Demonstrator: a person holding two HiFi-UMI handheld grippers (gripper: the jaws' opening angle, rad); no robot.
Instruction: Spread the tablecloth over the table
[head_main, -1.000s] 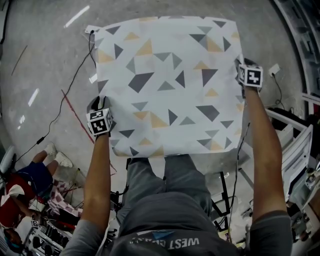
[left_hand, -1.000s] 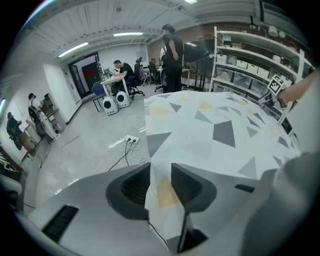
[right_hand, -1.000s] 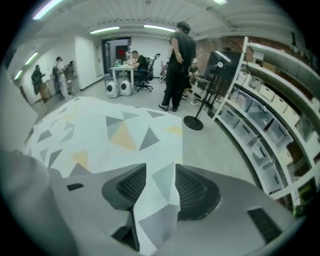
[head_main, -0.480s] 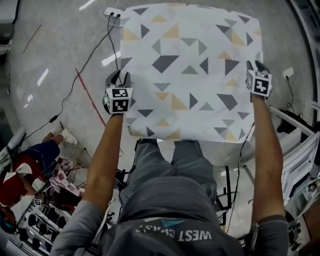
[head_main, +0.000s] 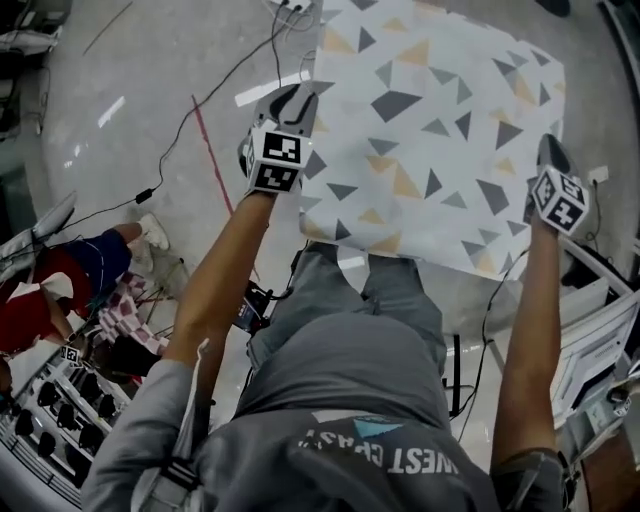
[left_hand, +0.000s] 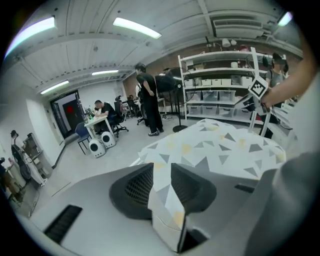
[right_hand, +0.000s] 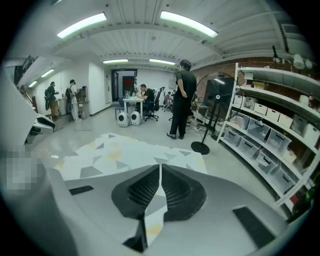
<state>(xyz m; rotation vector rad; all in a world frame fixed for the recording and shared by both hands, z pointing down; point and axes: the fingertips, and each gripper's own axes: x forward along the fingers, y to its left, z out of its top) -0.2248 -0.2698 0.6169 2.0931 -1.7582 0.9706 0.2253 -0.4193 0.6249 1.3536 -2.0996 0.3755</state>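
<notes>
The tablecloth (head_main: 430, 130), white with grey and tan triangles, hangs stretched flat in the air between my two grippers above the floor. My left gripper (head_main: 292, 103) is shut on its left edge; in the left gripper view the cloth (left_hand: 220, 150) runs out from between the pads (left_hand: 137, 187). My right gripper (head_main: 548, 155) is at the right edge, near the corner closest to me. Its jaws are closing and a fold of cloth (right_hand: 120, 155) is pinched between them. The table under the cloth is hidden.
Black cables (head_main: 200, 130) and a red line cross the glossy floor at the left. A seated person (head_main: 70, 280) is at the lower left. White frames (head_main: 600, 330) stand at the right. Shelving (right_hand: 270, 130) and standing people (right_hand: 182, 100) are farther off.
Both grippers have risen and swung to the right in the head view, carrying the cloth with them. The cloth now sits higher and skewed in the picture.
</notes>
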